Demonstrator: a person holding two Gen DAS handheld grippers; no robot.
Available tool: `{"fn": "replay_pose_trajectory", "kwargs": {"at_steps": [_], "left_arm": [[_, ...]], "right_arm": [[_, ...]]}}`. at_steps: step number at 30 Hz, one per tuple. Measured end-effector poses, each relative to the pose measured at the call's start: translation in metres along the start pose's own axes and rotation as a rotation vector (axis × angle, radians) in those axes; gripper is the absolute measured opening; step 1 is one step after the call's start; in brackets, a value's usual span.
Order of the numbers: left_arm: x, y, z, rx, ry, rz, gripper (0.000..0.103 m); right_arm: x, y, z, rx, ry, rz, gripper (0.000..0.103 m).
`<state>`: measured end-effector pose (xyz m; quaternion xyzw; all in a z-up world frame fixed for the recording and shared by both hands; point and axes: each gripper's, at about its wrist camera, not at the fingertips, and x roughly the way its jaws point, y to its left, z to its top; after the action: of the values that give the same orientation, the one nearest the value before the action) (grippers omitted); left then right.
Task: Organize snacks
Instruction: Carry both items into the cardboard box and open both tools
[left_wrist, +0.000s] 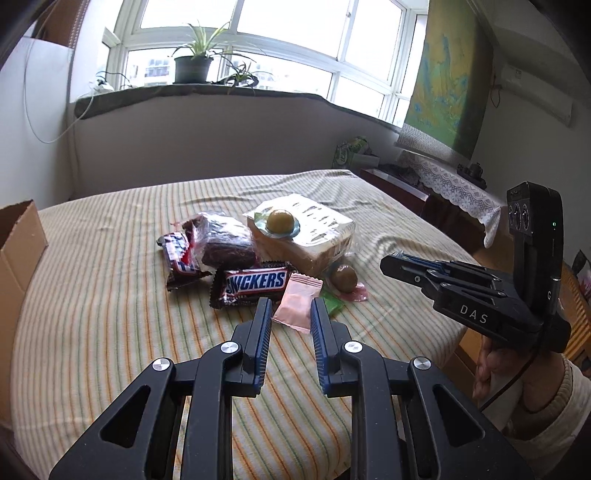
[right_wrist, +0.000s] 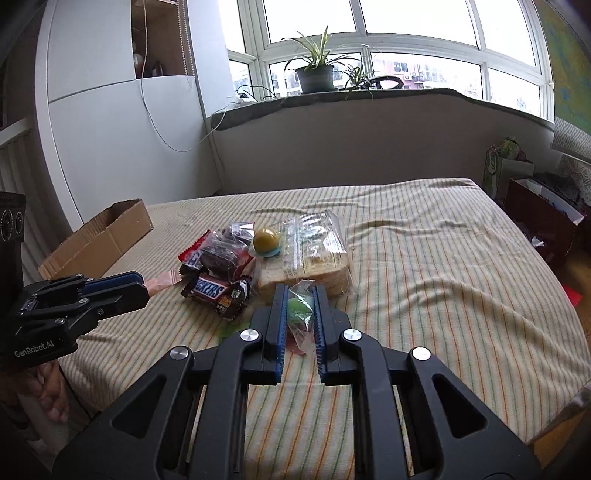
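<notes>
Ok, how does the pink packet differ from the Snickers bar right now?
The pink packet is plain pale pink; the Snickers bar is dark brown with its name printed across it. The pink packet is clamped in the left hand-held gripper; the Snickers bar lies on the striped bedcover at the edge of the snack pile. Both are sealed wrappers with crimped ends.
</notes>
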<state>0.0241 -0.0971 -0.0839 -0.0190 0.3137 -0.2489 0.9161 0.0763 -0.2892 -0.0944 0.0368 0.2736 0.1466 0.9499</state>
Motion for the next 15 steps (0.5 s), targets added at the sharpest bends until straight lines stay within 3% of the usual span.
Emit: {"fn": "replay_pose_trajectory", "kwargs": {"at_steps": [8,15], "left_arm": [[-0.064,0.015,0.040,0.017,-0.192,0.042,0.020],[-0.097,0.040,0.045,-0.008,-0.282,0.069,0.020]], "right_arm": [[-0.034,0.050,0.052,-0.104,-0.112,-0.010,0.013],[-0.030,0.087,0.067,-0.165,-0.110,0.002,0.013]]}}
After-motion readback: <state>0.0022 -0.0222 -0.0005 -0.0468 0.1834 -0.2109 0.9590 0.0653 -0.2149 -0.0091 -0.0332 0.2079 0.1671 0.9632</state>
